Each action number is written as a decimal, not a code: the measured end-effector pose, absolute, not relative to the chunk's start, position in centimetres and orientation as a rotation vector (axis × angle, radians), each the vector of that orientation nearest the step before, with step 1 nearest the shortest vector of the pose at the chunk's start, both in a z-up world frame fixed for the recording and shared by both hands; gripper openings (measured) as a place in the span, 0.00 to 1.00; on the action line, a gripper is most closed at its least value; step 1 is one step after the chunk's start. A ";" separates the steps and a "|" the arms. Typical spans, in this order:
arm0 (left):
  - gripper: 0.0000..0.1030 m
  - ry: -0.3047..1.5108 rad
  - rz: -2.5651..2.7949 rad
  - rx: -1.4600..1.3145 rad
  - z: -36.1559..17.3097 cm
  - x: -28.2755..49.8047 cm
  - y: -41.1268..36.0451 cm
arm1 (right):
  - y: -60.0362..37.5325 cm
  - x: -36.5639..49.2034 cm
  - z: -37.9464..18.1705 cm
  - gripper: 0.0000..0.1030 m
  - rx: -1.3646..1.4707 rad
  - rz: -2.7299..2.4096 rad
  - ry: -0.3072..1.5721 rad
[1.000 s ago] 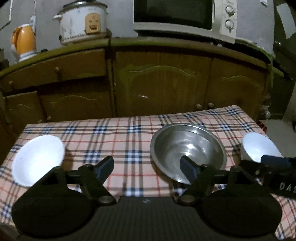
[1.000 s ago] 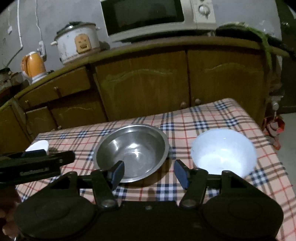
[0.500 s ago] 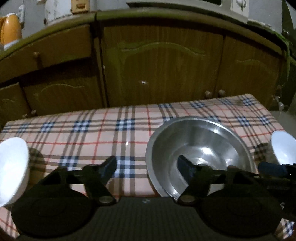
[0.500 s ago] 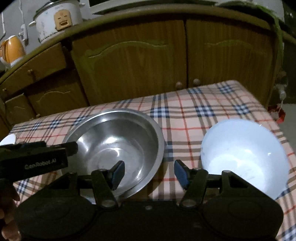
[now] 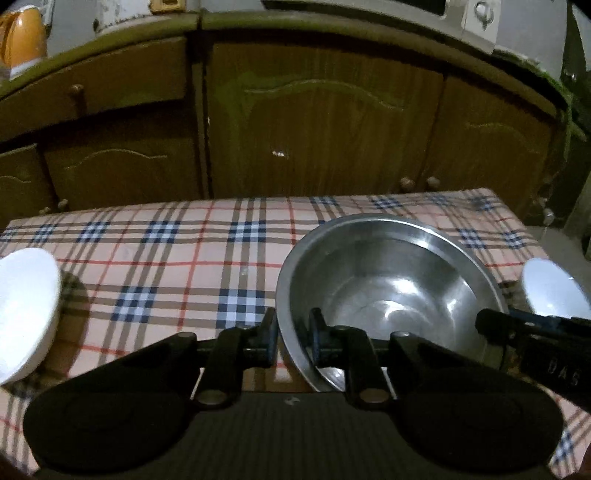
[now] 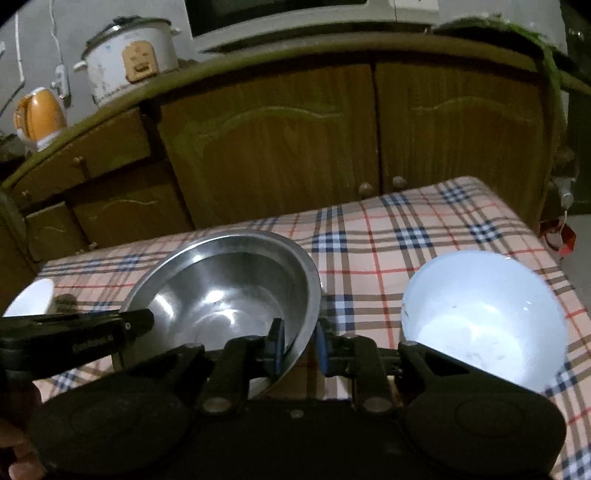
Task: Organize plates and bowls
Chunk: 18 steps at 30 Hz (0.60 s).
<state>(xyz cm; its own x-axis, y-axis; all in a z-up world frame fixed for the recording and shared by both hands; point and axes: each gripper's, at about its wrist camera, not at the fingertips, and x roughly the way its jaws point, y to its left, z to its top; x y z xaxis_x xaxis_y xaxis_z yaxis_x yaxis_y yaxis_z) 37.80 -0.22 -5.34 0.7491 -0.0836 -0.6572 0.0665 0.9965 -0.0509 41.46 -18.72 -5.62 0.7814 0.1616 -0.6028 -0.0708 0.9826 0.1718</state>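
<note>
A large steel bowl [image 5: 391,291] sits in the middle of the plaid-covered table [image 5: 177,266]; it also shows in the right wrist view [image 6: 225,299]. My left gripper [image 5: 291,341] is shut on its near left rim. My right gripper [image 6: 300,345] is shut on its near right rim. A white bowl [image 5: 26,306] stands at the table's left, also seen small in the right wrist view [image 6: 31,301]. Another white bowl [image 6: 484,325] stands at the right, also in the left wrist view [image 5: 552,288].
Brown wooden cabinets [image 5: 314,129] stand close behind the table. On the counter are a rice cooker [image 6: 129,59], an orange kettle [image 6: 38,116] and a microwave [image 6: 295,18]. The table's right edge [image 6: 546,243] drops off just beyond the right white bowl.
Both grippers moved forward and down to the steel bowl and closed from open onto its near rim, one on each side.
</note>
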 end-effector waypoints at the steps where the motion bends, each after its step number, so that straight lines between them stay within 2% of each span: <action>1: 0.18 0.712 -0.082 -0.021 -4.8 37.1 -0.3 | -18.7 40.9 -5.2 0.23 0.142 0.128 0.657; 10: 0.18 0.637 -0.066 0.023 -0.6 29.2 -1.5 | -18.5 33.0 -0.6 0.23 0.101 0.144 0.584; 18: 0.19 0.609 -0.073 0.043 0.8 22.2 -2.6 | -19.2 24.9 1.7 0.23 0.098 0.146 0.534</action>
